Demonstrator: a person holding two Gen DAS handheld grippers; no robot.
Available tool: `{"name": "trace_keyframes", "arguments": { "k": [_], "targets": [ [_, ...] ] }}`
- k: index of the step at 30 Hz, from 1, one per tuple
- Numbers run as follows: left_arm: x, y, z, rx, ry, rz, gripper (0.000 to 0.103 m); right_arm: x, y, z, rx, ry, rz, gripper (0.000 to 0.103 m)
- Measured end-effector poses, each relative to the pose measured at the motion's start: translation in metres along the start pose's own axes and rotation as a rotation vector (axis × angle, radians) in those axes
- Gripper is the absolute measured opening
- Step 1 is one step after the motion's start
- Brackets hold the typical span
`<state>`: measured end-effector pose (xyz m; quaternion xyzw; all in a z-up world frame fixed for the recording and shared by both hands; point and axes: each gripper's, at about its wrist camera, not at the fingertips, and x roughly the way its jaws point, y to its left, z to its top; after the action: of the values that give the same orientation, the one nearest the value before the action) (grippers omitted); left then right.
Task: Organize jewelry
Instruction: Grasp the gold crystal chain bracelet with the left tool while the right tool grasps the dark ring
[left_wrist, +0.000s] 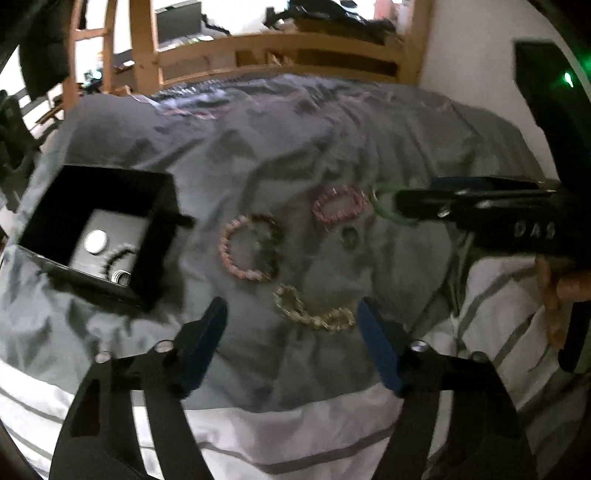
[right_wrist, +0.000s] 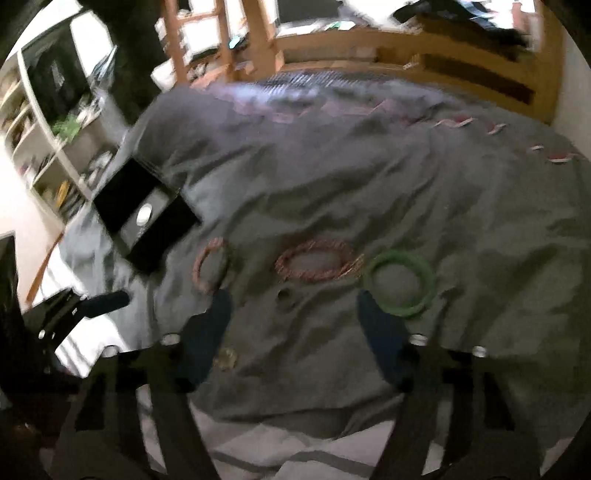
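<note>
I hold one gripper in each hand over a bed with a wrinkly gray blanket (left_wrist: 258, 155). My jewelry lies spread out on it.

My left gripper (left_wrist: 291, 325) has its jaws apart, and nothing is held between them. Just past the tips lies a pale gold bracelet (left_wrist: 314, 308), bumpy and bent like a wiggly worm. A bit farther is a big ring of pink beads (left_wrist: 236, 251) with a dark beaded ring touching its right side. To the right of those is a pink sparkly bracelet (left_wrist: 338, 204), shaped like an egg. A small dark ring (left_wrist: 349, 236) sits just below it.

On the left of the blanket is a black box (left_wrist: 99, 229), open on top. Inside it I see a small white round thing, a dark beaded piece and a silver piece at the front edge.

My right gripper (right_wrist: 293, 321) also has its jaws apart, with only blanket between them. A smooth green bangle (right_wrist: 399, 282) lies flat by the tip of the right-hand jaw. It is thin and round like a hoop. From my left camera, the tip of that gripper sits over part of the bangle. I cannot tell if it touches.

The pictures are blurry, so I cannot make out the small beads well.
</note>
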<state>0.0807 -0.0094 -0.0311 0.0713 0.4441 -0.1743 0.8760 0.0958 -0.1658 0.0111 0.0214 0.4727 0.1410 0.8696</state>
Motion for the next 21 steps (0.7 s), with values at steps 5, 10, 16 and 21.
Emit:
{"name": "trace_keyframes", "arguments": {
  "k": [5,10,16,21],
  "targets": [
    [0.032,-0.004,-0.005,0.019,0.065,-0.001,0.052,0.030,0.005,-0.002,-0.027,0.060,0.017,0.055],
    [0.056,0.002,-0.003,0.011,0.107,-0.008,0.050,0.060,0.002,0.004,-0.027,0.105,0.024,0.044],
    [0.071,0.004,-0.004,0.003,0.124,-0.021,0.042,0.085,0.001,0.006,-0.042,0.146,0.013,0.032],
    [0.073,0.013,-0.002,-0.033,0.147,-0.027,0.024,0.083,-0.001,0.007,-0.034,0.126,-0.001,0.020]
  ]
}}
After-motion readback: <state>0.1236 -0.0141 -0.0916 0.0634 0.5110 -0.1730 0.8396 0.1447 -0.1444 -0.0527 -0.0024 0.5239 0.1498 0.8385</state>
